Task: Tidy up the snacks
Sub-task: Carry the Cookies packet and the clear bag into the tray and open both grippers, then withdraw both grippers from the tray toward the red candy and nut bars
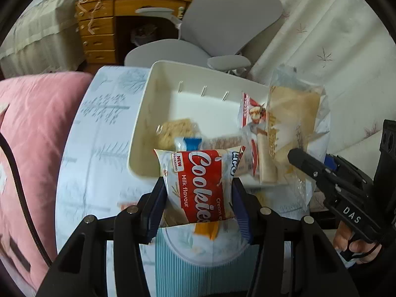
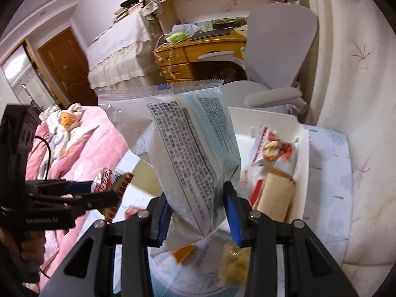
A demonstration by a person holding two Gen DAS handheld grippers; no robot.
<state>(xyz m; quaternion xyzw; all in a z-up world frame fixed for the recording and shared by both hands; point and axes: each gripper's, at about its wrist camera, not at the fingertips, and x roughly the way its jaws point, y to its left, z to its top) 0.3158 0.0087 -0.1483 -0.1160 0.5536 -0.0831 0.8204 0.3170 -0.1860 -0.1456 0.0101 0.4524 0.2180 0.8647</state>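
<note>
My left gripper (image 1: 198, 185) is shut on a red and white Cookies packet (image 1: 198, 183), held just above the near rim of a white bin (image 1: 141, 128). It also shows in the right wrist view (image 2: 111, 188). My right gripper (image 2: 195, 198) is shut on a large white snack bag (image 2: 188, 153) with printed text, held upright over the bin (image 2: 303, 173); in the left wrist view this bag (image 1: 294, 121) hangs at the bin's right side. Inside the bin lie a cracker pack (image 1: 175, 128), a red and white packet (image 2: 272, 148) and a wafer pack (image 2: 274, 198).
The bin stands on a small table with a pale blue printed cloth (image 1: 104, 133). A pink duvet (image 1: 32, 136) lies to the left. A grey office chair (image 1: 222, 19) and a wooden desk (image 1: 104, 27) stand behind. Loose snacks (image 2: 235, 267) lie below my right gripper.
</note>
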